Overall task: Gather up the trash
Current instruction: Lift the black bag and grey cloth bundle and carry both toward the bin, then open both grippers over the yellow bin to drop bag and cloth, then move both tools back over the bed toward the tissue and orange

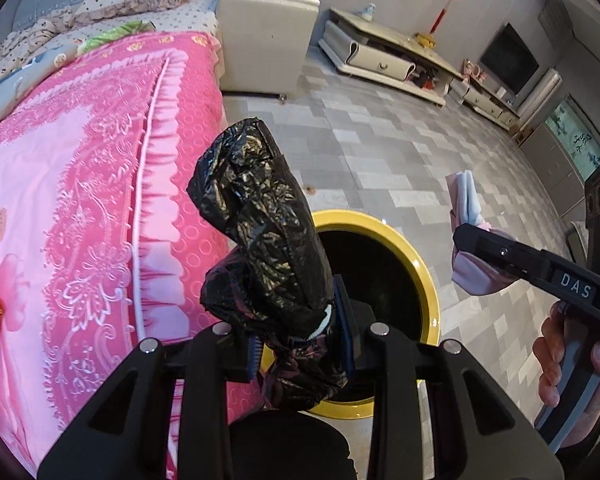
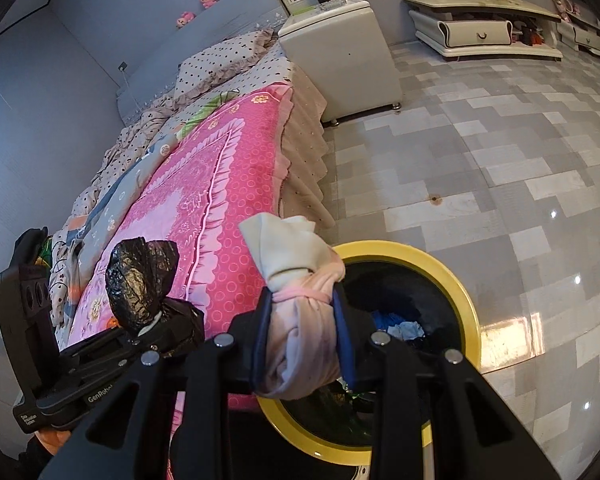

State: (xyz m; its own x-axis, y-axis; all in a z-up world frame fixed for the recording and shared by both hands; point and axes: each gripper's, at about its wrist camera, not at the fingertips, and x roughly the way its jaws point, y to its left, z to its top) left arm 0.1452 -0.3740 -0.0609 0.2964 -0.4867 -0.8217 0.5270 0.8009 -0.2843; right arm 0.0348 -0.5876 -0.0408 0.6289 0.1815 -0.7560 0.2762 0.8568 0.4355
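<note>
My left gripper [image 1: 300, 332] is shut on a crumpled black plastic bag [image 1: 260, 216], held above the left rim of a round yellow-rimmed bin [image 1: 424, 264] on the floor. My right gripper [image 2: 302, 336] is shut on a knotted pale pink and white bag [image 2: 300, 276], held over the same bin [image 2: 456, 284], which has blue and green trash inside. The right gripper and its pink bag also show in the left wrist view [image 1: 476, 276], to the right of the bin. The left gripper with the black bag shows in the right wrist view [image 2: 140, 280], at left over the bed edge.
A bed with a pink patterned cover [image 1: 80, 184] lies just left of the bin. A white nightstand [image 1: 264, 36] stands beyond the bed. A low white TV cabinet [image 1: 384, 56] runs along the far wall. Grey tiled floor [image 2: 480, 160] stretches to the right.
</note>
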